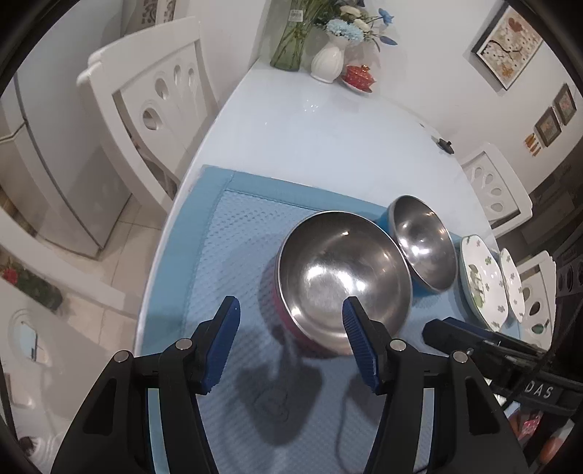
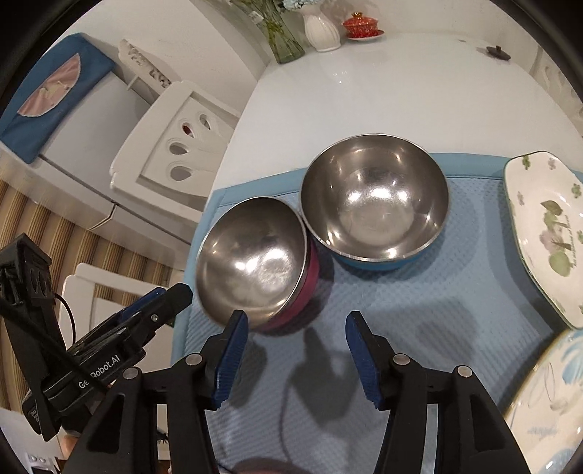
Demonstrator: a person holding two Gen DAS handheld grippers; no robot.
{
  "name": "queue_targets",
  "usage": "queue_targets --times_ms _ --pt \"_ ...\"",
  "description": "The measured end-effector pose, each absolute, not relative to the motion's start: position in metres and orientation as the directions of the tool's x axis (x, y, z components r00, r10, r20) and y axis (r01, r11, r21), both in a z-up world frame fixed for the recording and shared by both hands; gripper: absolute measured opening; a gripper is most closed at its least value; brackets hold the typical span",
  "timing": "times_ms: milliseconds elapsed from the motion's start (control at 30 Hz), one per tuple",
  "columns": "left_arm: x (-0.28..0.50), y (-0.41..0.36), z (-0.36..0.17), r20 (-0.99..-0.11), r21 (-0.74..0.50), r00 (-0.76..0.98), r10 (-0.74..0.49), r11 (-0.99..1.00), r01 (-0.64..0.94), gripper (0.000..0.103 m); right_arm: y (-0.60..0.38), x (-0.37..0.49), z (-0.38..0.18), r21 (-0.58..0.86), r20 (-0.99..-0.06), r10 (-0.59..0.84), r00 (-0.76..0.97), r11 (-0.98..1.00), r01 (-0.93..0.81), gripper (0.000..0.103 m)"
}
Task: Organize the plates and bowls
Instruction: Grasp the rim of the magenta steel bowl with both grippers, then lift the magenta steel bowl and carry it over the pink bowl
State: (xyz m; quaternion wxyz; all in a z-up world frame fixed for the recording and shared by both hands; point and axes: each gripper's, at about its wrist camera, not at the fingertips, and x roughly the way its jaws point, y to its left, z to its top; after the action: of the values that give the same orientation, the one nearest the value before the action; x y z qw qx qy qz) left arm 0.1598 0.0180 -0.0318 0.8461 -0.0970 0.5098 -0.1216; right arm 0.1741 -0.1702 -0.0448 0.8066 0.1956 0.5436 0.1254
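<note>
A steel bowl with a red outside (image 1: 342,277) (image 2: 255,266) sits on the blue mat (image 1: 233,255) (image 2: 455,291). A steel bowl with a blue outside (image 1: 422,244) (image 2: 375,200) sits just behind it, touching or nearly so. A white plate with green leaves (image 1: 479,277) (image 2: 546,233) lies to the right, and a second white plate (image 1: 512,282) (image 2: 550,397) beyond it. My left gripper (image 1: 289,321) is open and empty, its right finger over the red bowl's near rim. My right gripper (image 2: 297,335) is open and empty, just in front of the red bowl.
The mat lies on a white table (image 1: 328,138) (image 2: 364,94). At the far end stand a white vase (image 1: 328,60) (image 2: 320,31), a glass vase (image 1: 291,47), and a red lidded cup (image 1: 359,76) (image 2: 362,23). White chairs (image 1: 153,102) (image 2: 171,146) flank the table.
</note>
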Motion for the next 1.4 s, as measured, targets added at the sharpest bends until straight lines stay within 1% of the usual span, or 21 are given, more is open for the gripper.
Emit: queue_targets --times_ms 167,267,367,433,667,733,833,900,933,967,1100,1233,1400 --pt "0.176 0.015 -0.050 -0.843 -0.314 0.433 -0.319 0.946 0.085 0.055 -0.163 0.193 -0.063 0.451 -0.833 0.421 0.359 0.892 0.002 0.054" --pt "0.182 0.014 -0.062 -0.849 -0.333 0.412 -0.331 0.940 0.071 0.050 -0.158 0.202 -0.076 0.452 -0.839 0.425 0.340 0.892 -0.001 0.054" --pt "0.187 0.012 -0.068 -0.852 -0.342 0.401 -0.337 0.938 0.062 0.049 -0.154 0.208 -0.084 0.455 -0.841 0.430 0.328 0.891 -0.003 0.053" --pt "0.188 0.011 -0.071 -0.852 -0.344 0.397 -0.340 0.937 0.063 0.046 -0.152 0.209 -0.088 0.455 -0.841 0.433 0.324 0.891 -0.009 0.053" --pt "0.190 0.006 -0.075 -0.857 -0.332 0.392 -0.335 0.940 0.078 0.045 -0.149 0.214 -0.096 0.455 -0.844 0.434 0.316 0.891 -0.009 0.052" --pt "0.191 0.005 -0.076 -0.857 -0.330 0.392 -0.335 0.940 0.081 0.045 -0.150 0.215 -0.098 0.455 -0.844 0.433 0.315 0.890 -0.004 0.050" --pt "0.193 0.004 -0.079 -0.859 -0.331 0.385 -0.336 0.940 0.083 0.035 -0.148 0.218 -0.101 0.454 -0.846 0.431 0.313 0.891 0.000 0.044" --pt "0.193 0.002 -0.080 -0.862 -0.328 0.379 -0.337 0.940 0.090 0.024 -0.147 0.218 -0.101 0.453 -0.845 0.432 0.314 0.891 -0.005 0.037" --pt "0.193 0.002 -0.081 -0.863 -0.330 0.374 -0.340 0.939 0.092 0.023 -0.146 0.219 -0.100 0.448 -0.846 0.428 0.318 0.894 -0.010 0.035" --pt "0.192 0.002 -0.081 -0.861 -0.333 0.375 -0.342 0.938 0.091 0.023 -0.145 0.218 -0.099 0.443 -0.846 0.423 0.324 0.897 -0.013 0.030" --pt "0.186 0.003 -0.078 -0.857 -0.329 0.384 -0.342 0.939 0.101 0.023 -0.141 0.216 -0.095 0.417 -0.853 0.398 0.339 0.909 -0.018 0.028" --pt "0.176 0.004 -0.066 -0.851 -0.305 0.412 -0.326 0.945 0.118 0.023 -0.139 0.208 -0.087 0.420 -0.850 0.405 0.337 0.907 -0.030 0.028" --pt "0.161 0.005 -0.043 -0.839 -0.273 0.452 -0.304 0.953 0.134 0.023 -0.134 0.193 -0.063 0.411 -0.843 0.402 0.357 0.910 -0.054 0.028"
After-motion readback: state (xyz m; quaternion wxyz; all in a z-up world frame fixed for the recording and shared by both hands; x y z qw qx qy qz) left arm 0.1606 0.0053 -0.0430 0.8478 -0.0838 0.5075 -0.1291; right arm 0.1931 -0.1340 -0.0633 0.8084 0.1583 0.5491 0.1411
